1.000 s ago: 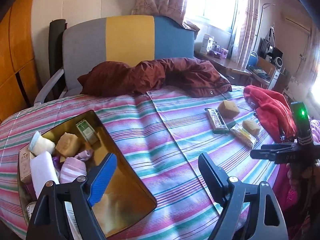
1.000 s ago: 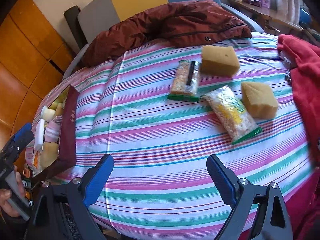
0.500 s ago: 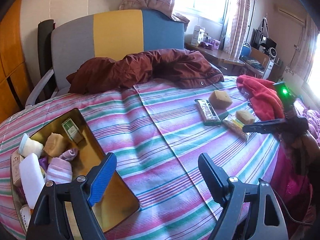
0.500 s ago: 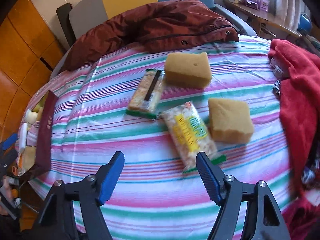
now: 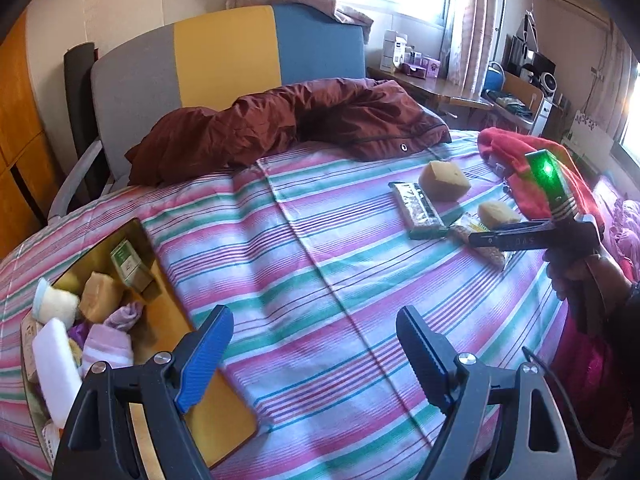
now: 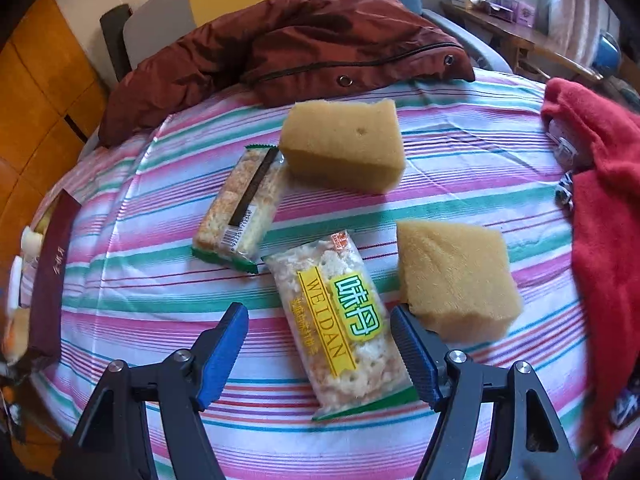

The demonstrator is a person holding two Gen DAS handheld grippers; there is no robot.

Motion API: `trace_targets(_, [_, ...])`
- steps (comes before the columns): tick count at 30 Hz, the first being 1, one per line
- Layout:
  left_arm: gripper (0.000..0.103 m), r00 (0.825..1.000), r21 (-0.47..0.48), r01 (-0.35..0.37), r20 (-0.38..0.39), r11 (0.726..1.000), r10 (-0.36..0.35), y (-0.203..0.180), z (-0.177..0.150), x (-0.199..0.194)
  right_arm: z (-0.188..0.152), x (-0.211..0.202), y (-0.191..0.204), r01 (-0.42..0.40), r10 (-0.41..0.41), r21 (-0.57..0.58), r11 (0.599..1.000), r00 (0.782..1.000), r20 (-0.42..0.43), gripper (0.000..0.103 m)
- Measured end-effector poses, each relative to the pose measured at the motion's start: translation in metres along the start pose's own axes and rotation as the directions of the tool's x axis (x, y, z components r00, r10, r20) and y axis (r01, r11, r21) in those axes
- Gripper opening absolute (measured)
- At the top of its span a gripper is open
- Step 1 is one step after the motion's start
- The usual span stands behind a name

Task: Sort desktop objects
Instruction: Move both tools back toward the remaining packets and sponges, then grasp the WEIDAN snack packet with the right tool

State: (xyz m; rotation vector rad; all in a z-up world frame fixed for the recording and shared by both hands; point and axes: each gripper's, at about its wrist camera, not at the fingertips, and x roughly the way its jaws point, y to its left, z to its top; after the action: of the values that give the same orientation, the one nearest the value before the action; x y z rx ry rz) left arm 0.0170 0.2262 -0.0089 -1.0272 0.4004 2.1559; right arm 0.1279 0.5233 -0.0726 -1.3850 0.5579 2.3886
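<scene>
My right gripper [image 6: 320,340] is open, its fingers either side of a yellow-labelled snack packet [image 6: 340,320] on the striped cloth. A second snack packet [image 6: 240,208] lies left of it, a big sponge [image 6: 344,148] behind, a smaller sponge [image 6: 456,276] touching the right finger's tip. My left gripper [image 5: 316,348] is open and empty above the cloth, beside an open gold-lined box [image 5: 236,432] holding a sponge [image 5: 98,296], a small green carton [image 5: 130,266], socks and a white block. The right gripper [image 5: 520,236] shows in the left wrist view over the packets.
A dark red jacket [image 6: 296,48] lies at the back of the table against a chair. A red cloth [image 6: 600,208] is heaped at the right edge. The box's maroon wall [image 6: 52,280] stands at the far left. A desk with clutter [image 5: 460,92] is beyond.
My right gripper has moved forward and down until its open fingers straddle the yellow-labelled packet. My left gripper has shifted slightly; the box sits lower left in its view.
</scene>
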Motion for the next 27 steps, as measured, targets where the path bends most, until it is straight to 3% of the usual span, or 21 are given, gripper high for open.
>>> trace_targets(9, [0.085,0.999,0.08,-0.03,-0.025,0.996,0.032,-0.033,0.023,0.024,0.002,0.015,0.007,0.032,-0.035,-0.078,0.996,0.999,-0.041,0.074])
trace_targets(16, [0.085,0.999,0.124,-0.019,-0.043,0.992,0.025,-0.051,0.036,0.042,0.001,0.011,0.003,0.073,-0.077,-0.068,0.995,0.996,-0.054,0.054])
trace_targets(24, [0.085,0.997,0.161,-0.011,-0.068,0.987,0.023,-0.068,0.049,0.066,0.002,0.011,0.001,0.049,-0.052,-0.065,0.997,0.997,-0.055,0.056])
trace_targets(27, [0.085,0.996,0.165,-0.008,-0.082,0.986,0.021,-0.073,0.054,0.076,0.005,0.012,-0.002,0.019,-0.021,-0.045,0.999,0.999,-0.047,0.063])
